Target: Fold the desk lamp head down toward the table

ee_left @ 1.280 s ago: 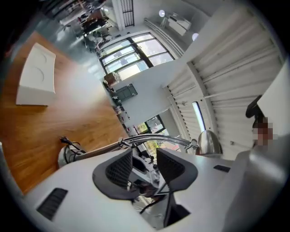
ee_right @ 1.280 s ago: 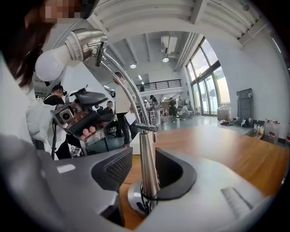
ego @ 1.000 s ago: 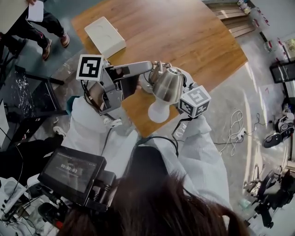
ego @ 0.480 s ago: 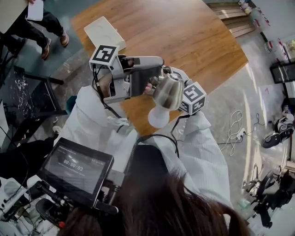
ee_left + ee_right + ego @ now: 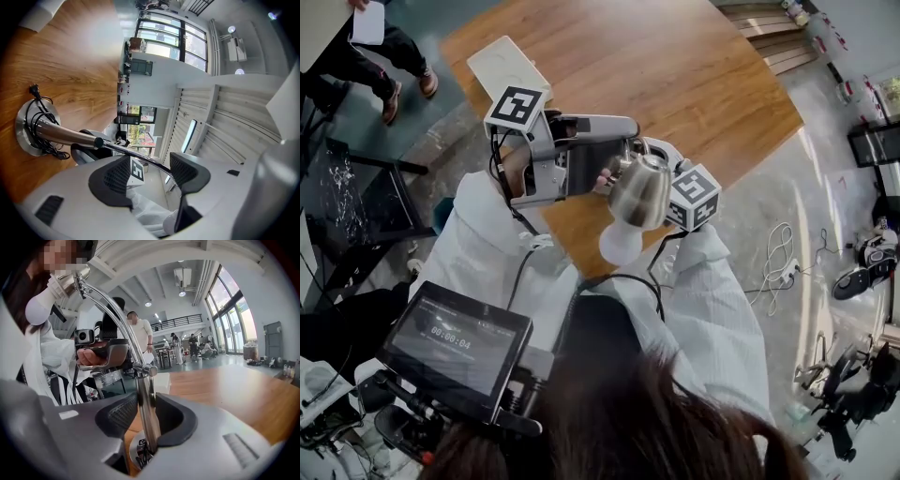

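Note:
The desk lamp stands near the wooden table's front edge. Its steel head with the white bulb hangs over the edge. In the right gripper view the upright pole runs between the pads of my right gripper; its jaws are closing and both pads lie against the pole. In the left gripper view I see the round base with coiled cord, the joint and the thin upper arm. That arm crosses between the wide-open jaws of my left gripper, untouched.
A flat white box lies at the table's far left corner. A dark screen sits low on the left by my body. A person's legs stand off the table's left, and cables lie on the floor at the right.
My left gripper has risen and rolled, moving right until its jaws straddle the lamp's upper arm. The right gripper and the lamp head stay about where they were.

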